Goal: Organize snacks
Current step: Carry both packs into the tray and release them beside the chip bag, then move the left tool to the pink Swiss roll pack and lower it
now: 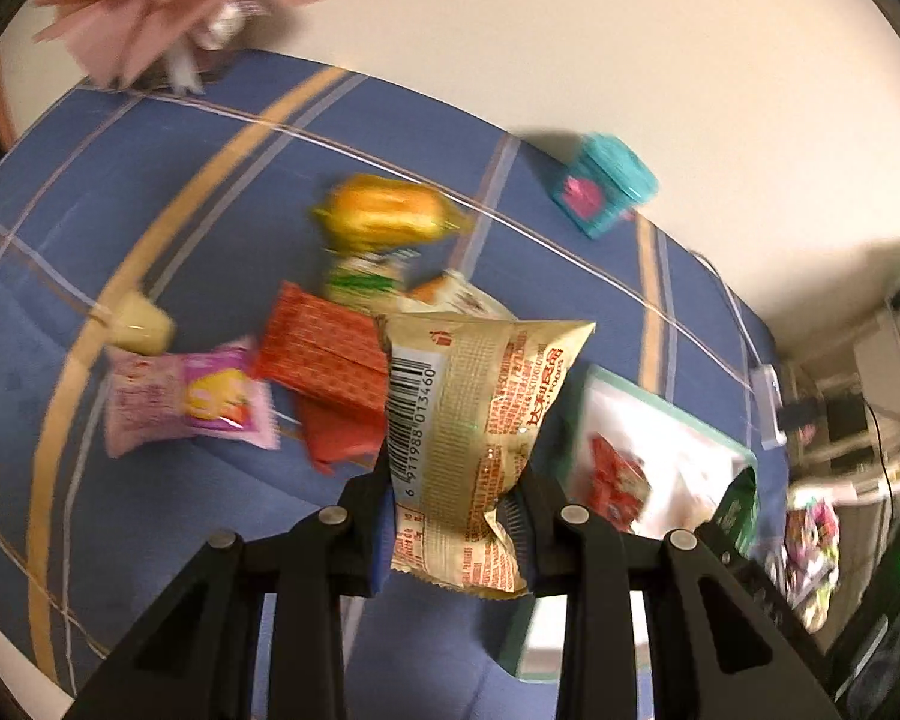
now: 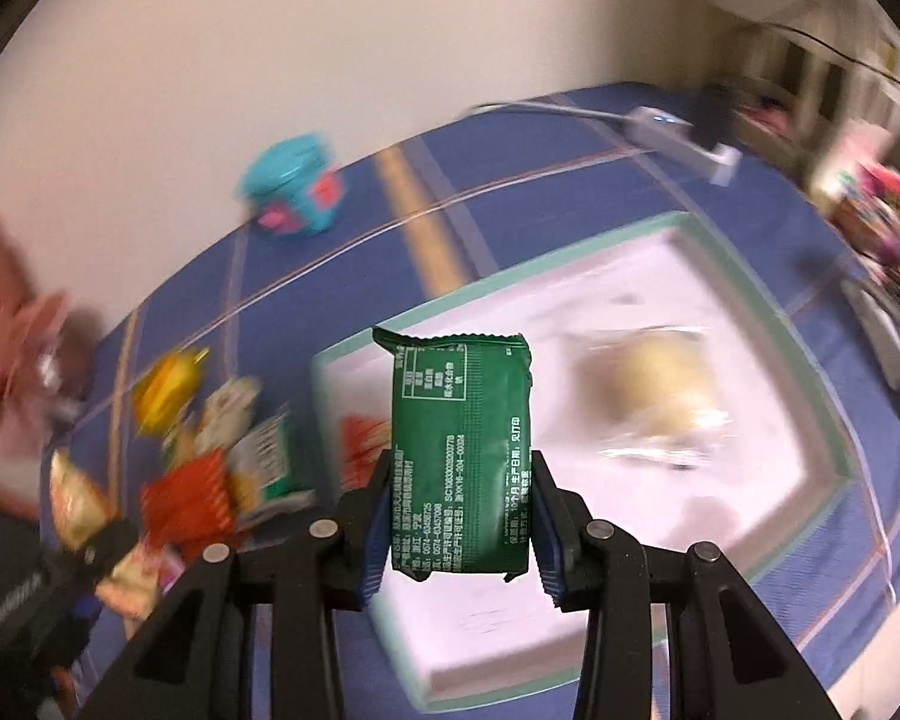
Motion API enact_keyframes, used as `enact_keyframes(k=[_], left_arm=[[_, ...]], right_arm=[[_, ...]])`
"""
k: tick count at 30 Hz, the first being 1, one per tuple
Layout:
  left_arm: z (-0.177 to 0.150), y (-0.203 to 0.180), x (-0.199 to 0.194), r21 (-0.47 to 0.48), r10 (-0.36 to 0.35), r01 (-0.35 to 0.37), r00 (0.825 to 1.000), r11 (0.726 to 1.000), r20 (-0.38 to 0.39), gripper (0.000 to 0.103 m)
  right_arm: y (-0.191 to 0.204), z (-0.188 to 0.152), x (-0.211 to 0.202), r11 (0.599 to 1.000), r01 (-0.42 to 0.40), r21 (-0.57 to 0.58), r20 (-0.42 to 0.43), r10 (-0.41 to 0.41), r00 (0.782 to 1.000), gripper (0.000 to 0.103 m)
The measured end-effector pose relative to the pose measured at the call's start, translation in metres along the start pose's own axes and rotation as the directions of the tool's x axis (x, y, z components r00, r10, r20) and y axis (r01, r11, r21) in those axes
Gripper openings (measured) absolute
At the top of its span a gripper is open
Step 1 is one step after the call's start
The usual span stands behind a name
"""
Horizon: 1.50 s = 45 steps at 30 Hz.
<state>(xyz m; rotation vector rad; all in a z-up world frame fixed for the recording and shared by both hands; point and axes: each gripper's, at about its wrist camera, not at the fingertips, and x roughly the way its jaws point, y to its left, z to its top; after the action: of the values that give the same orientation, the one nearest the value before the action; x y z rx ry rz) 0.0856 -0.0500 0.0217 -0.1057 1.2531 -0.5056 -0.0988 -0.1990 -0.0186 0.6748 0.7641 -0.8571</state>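
Observation:
My left gripper (image 1: 453, 501) is shut on a beige snack packet (image 1: 480, 420) with a barcode, held above the blue tablecloth (image 1: 150, 210). Behind it lie a red packet (image 1: 324, 354), a pink packet (image 1: 186, 399) and a yellow-orange packet (image 1: 390, 210). My right gripper (image 2: 459, 492) is shut on a green snack packet (image 2: 459, 450), held over the white tray (image 2: 768, 462) with a green rim. A clear-wrapped yellowish snack (image 2: 660, 402) and a red packet (image 2: 363, 444) lie in the tray. The tray also shows in the left wrist view (image 1: 684, 438).
A teal box (image 1: 606, 183) stands at the table's far edge by the wall; it also shows in the right wrist view (image 2: 291, 183). A pink paper bouquet (image 1: 168, 6) sits at the far left. A white power strip (image 2: 684, 141) with cable lies at the far right.

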Motion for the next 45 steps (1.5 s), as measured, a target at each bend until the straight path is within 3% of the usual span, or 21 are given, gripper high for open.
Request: enact_keyframes(k=[8, 14, 20, 28, 31, 33, 41, 45], left_arm=[[-0.031, -0.061, 0.016, 0.17, -0.052, 0.066, 0.995, 0.983, -0.085, 0.033], [-0.06, -0.096, 0.036, 0.283, -0.045, 0.091, 0.986, 0.955, -0.163, 0.033], [-0.079, -0.11, 0.059, 0.34, -0.003, 0.082, 0.974, 0.937, -0.227, 0.033], [-0.089, -0.112, 0.076, 0.349, 0.021, 0.08, 0.96, 0.934, -0.279, 0.035], [-0.087, -0.114, 0.078, 0.351, 0.027, 0.075, 0.961, 0.934, -0.277, 0.043], [-0.086, -0.114, 0.076, 0.345, 0.027, 0.071, 0.962, 0.936, -0.271, 0.06], [-0.073, -0.097, 0.066, 0.296, 0.037, 0.039, 0.968, 0.954, -0.247, 0.061], [-0.053, -0.074, 0.054, 0.218, 0.033, 0.011, 0.98, 0.976, -0.197, 0.069]], right_arm=[[-0.057, 0.015, -0.001, 0.976, 0.156, 0.153, 0.009, -0.159, 0.987, 0.042], [-0.068, 0.014, -0.001, 0.969, 0.166, 0.185, -0.017, -0.165, 0.986, 0.043], [-0.075, 0.003, 0.016, 0.963, 0.173, 0.208, -0.108, -0.153, 0.982, 0.043], [-0.077, -0.001, 0.02, 0.962, 0.164, 0.22, -0.128, -0.138, 0.982, 0.044], [-0.077, -0.002, 0.02, 0.961, 0.165, 0.222, -0.131, -0.138, 0.982, 0.05], [-0.077, -0.001, 0.021, 0.961, 0.161, 0.226, -0.134, -0.133, 0.982, 0.059], [-0.077, 0.0, 0.022, 0.961, 0.153, 0.229, -0.134, -0.124, 0.983, 0.061], [-0.075, 0.0, 0.021, 0.963, 0.142, 0.228, -0.132, -0.114, 0.985, 0.061]])
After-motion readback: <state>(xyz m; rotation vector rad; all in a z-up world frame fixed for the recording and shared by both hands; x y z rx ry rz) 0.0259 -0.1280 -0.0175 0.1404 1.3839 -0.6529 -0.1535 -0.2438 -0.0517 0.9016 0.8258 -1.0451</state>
